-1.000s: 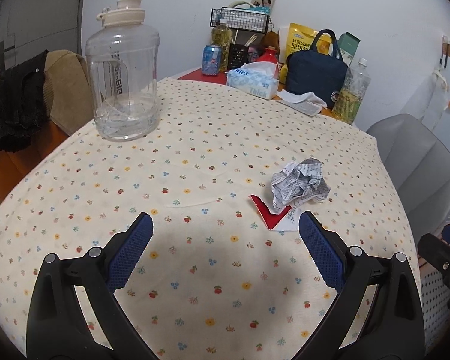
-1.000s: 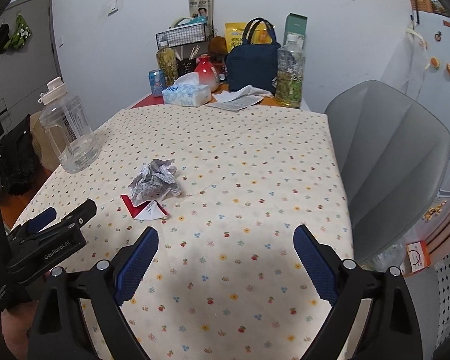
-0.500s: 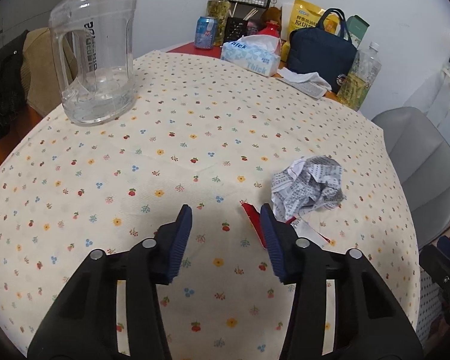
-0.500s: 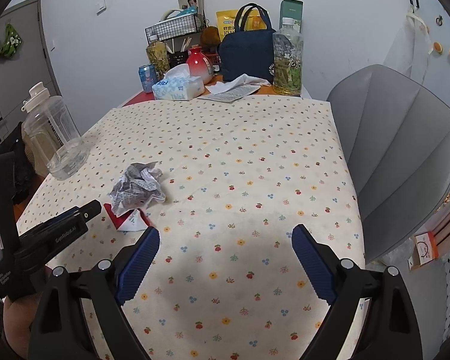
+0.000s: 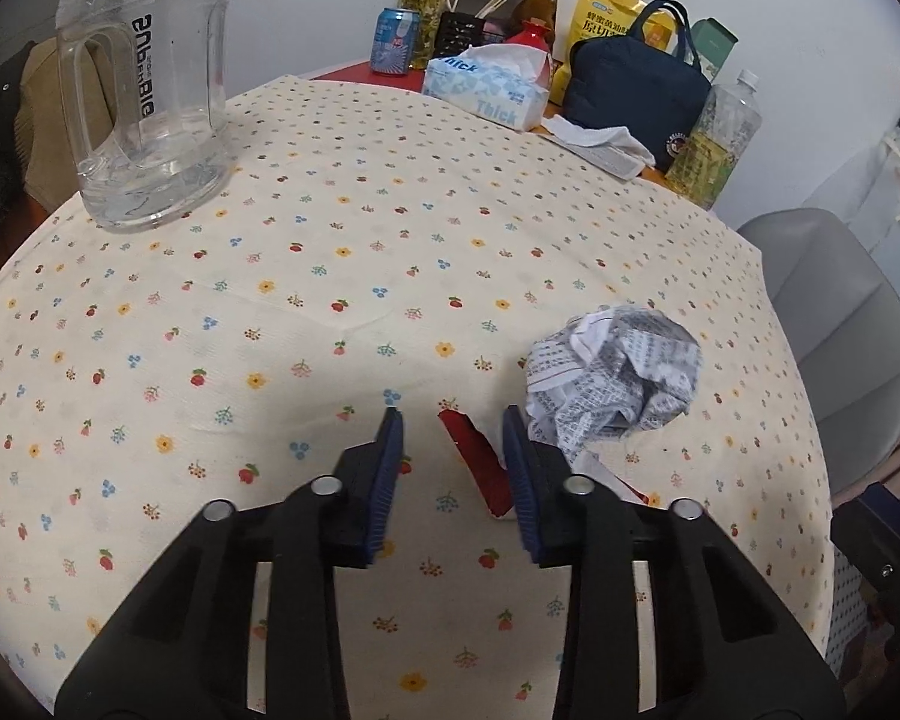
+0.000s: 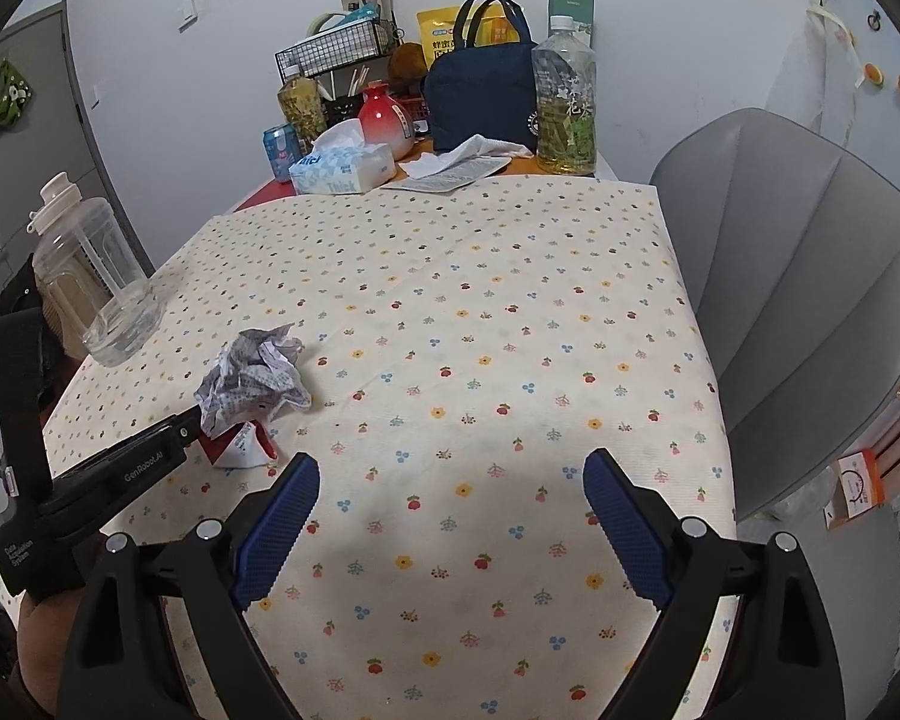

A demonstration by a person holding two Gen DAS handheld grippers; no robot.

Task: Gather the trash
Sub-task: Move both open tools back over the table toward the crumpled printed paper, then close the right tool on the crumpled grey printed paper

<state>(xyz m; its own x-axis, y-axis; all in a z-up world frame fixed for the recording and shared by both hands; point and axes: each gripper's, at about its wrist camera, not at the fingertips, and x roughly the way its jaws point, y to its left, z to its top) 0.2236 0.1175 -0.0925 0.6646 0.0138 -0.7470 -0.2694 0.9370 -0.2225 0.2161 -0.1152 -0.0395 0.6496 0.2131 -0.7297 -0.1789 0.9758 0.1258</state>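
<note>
A crumpled ball of printed paper lies on the flowered tablecloth. A torn red and white wrapper lies flat just in front of it, partly under the ball. My left gripper hangs low over the cloth with its jaws closing. The wrapper's red corner sits between the blue pads, close to the right one, and neither pad presses on it. My right gripper stands open over bare cloth, to the right of the trash, with nothing between its fingers.
A large clear water jug stands at the table's left. At the far end are a tissue box, a navy bag, a tea bottle and a can. A grey chair stands against the table's right side.
The left gripper moved forward and down toward the red wrapper, and its jaws narrowed from wide open to a small gap. The right gripper sank a little closer to the table.
</note>
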